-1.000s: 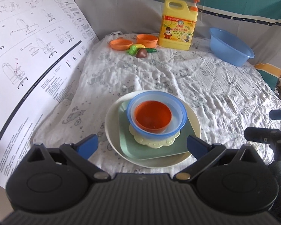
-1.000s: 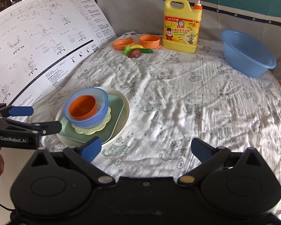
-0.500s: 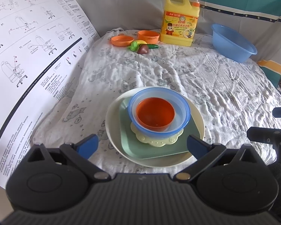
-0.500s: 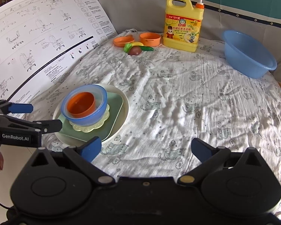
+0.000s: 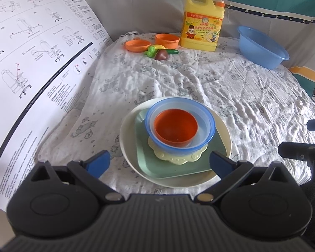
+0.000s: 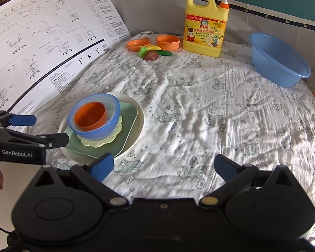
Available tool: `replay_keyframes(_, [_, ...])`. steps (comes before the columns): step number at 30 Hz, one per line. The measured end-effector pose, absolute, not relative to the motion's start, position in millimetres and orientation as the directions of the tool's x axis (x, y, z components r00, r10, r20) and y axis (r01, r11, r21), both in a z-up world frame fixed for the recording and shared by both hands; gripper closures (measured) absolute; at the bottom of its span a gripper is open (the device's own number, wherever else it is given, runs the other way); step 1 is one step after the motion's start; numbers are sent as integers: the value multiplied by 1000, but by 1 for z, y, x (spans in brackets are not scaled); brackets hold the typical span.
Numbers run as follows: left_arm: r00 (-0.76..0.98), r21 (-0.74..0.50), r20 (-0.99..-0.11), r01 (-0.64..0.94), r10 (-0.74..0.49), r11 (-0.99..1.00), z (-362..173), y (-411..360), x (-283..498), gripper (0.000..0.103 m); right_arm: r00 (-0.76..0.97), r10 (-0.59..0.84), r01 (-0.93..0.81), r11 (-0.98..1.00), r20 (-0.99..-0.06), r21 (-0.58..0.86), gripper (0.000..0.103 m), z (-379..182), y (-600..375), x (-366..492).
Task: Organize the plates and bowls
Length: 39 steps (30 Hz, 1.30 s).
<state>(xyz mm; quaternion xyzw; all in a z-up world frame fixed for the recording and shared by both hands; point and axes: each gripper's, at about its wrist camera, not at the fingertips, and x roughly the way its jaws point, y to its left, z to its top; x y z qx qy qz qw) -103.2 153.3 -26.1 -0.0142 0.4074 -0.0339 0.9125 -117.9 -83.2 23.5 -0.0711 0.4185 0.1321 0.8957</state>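
Here, a big instruction sheet (image 5: pixel 37 67) leans along the left edge of the cloth-covered counter (image 6: pixel 199 105). Just beside it sits the stack: cream plate (image 5: pixel 128 147), green tray (image 5: pixel 214 149), yellow mat (image 5: pixel 176 157), blue bowl (image 5: pixel 208 124) and orange bowl (image 5: pixel 175 126) nested on top. Left tongs (image 5: pixel 159 162) hang apart before it, empty; right tongs (image 6: pixel 163 164) likewise apart, over bare cloth. Far back stand orange dishes (image 6: pixel 168 42), toy vegetables (image 6: pixel 151 52), a soap jug (image 6: pixel 205 29) and a blue basin (image 6: pixel 279 61).

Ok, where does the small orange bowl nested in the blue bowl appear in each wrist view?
Left wrist: orange bowl at centre, just beyond the open left tool.
Right wrist: orange bowl at left of centre.
Shared landmark: yellow detergent jug at the back.
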Motion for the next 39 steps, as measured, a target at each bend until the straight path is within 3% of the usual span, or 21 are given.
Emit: replay_keyframes(39, [674,-18,-736,86,-71,996,-32,153,-109,0,616,166,-298,954,-770,-33,0,22,-85,-120])
